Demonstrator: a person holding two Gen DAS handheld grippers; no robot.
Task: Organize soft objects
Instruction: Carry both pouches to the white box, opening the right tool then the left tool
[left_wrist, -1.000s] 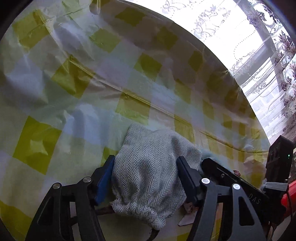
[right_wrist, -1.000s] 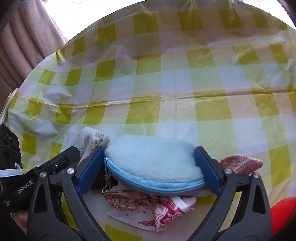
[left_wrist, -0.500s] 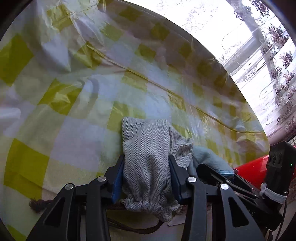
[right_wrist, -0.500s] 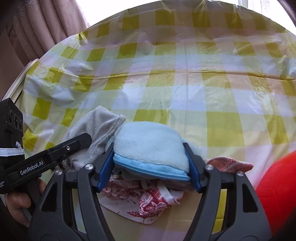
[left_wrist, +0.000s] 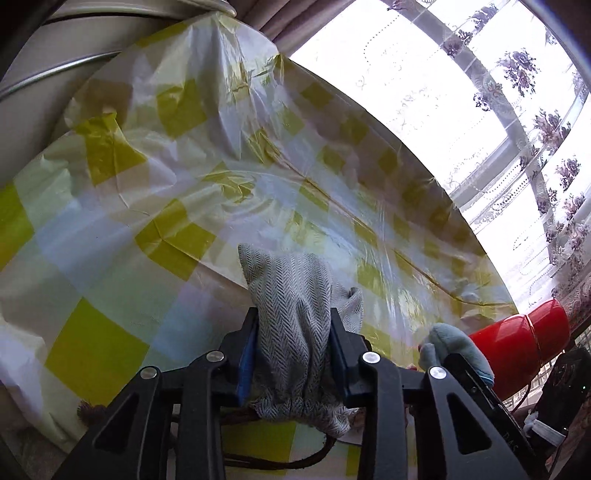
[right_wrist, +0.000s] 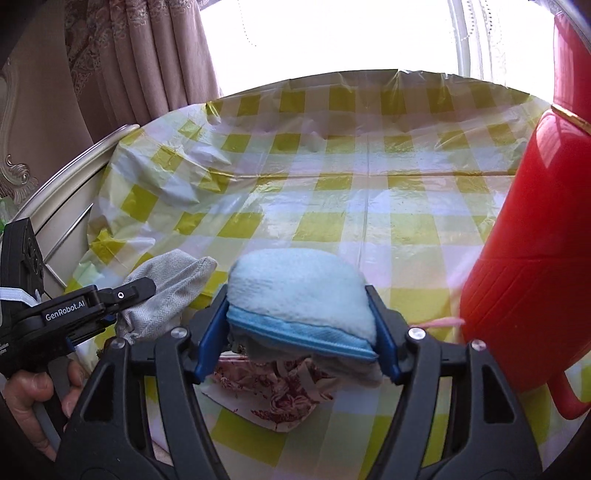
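Left hand-held gripper (left_wrist: 293, 345) pinches grey herringbone pouch (left_wrist: 295, 317). Right hand-held gripper (right_wrist: 301, 328) squeezes fluffy blue pouch (right_wrist: 299, 291), w/ red jug (right_wrist: 528, 277) just beside.

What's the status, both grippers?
Left gripper shut on grey herringbone pouch. Right gripper shut on blue fleece pouch. Red jug close on right.

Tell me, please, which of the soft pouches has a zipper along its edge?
The fluffy light-blue pouch in the right gripper; the grey herringbone pouch in the left gripper closes by drawstring.
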